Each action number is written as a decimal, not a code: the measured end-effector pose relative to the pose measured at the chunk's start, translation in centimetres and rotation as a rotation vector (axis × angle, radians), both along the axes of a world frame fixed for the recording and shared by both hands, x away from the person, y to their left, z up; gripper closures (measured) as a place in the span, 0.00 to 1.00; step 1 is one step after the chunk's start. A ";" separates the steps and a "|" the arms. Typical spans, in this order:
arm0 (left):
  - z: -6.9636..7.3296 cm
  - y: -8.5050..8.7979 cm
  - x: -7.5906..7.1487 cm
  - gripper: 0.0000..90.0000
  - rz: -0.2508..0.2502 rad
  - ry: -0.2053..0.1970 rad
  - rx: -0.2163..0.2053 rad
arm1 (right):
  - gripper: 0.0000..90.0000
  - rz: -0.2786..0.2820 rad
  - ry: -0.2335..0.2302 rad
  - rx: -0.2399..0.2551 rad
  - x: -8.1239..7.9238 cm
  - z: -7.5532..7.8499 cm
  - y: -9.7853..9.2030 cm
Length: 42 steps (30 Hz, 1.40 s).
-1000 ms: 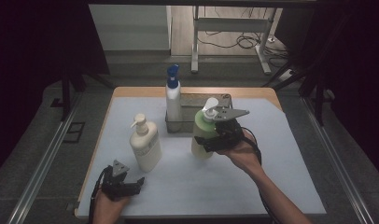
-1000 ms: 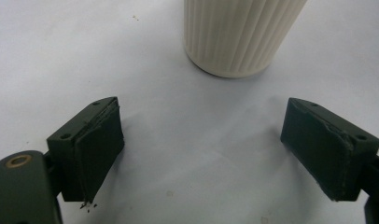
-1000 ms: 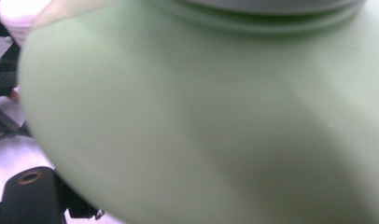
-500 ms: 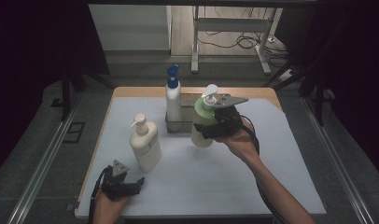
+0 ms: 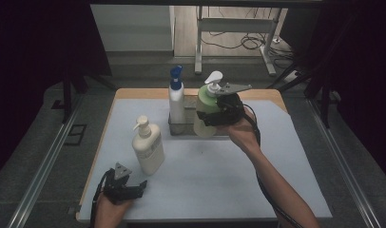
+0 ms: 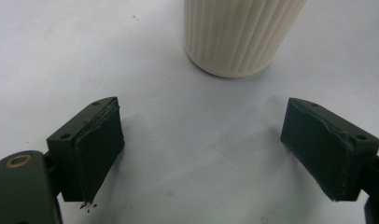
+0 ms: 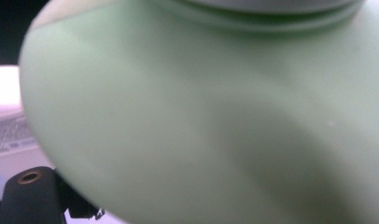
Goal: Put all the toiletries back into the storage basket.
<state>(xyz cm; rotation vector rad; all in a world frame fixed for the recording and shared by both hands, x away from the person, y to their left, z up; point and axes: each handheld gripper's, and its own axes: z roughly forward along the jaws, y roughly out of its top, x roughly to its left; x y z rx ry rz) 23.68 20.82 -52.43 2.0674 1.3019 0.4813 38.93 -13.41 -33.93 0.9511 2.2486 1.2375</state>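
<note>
Green pump bottle (image 5: 205,114), upper centre of the high view, clamped in the right claw (image 5: 215,115) and, to judge by its tilt and its base level with the tray rim, lifted clear of the desk (image 5: 219,175); its white pump head (image 5: 213,78) leans toward the right of the frame. In the right gripper view the green body (image 7: 201,116) presses close against the lens, with one black jaw showing at the lower left, so the grip sits on the wide, curved shoulder. Just to its left stands a white bottle with a blue cap (image 5: 176,97) inside a small grey wire tray (image 5: 178,127); the two bottles look nearly touching. Probable risks: the smooth, rounded wall may slide or rotate between the pads, since the jaws stand wide and bear on a curve; a tilted bottle may catch the tray rim on the way in or knock the blue-capped bottle over; lowering it at an angle could leave it leaning on its neighbour. At the lower left of the frame the left claw (image 5: 127,187) rests low over the desk with jaws apart and nothing between them; the cream pump bottle (image 5: 147,145) stands just beyond it, its ribbed base (image 6: 239,37) ahead of the open pads (image 6: 96,149).
</note>
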 end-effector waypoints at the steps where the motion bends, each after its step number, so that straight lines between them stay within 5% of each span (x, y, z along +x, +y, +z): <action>1: 0.0 0.0 0.0 0.14 0.000 0.000 0.000 | 0.14 0.000 0.000 0.000 0.0 0.0 0.0; 20: 0.0 0.0 0.0 0.14 0.000 0.000 0.001 | 0.14 -0.105 -0.052 -0.015 3.5 0.5 0.7; 42: 0.0 0.0 0.0 0.14 0.000 0.004 0.001 | 0.14 -0.134 -0.020 -0.052 6.2 -2.6 1.5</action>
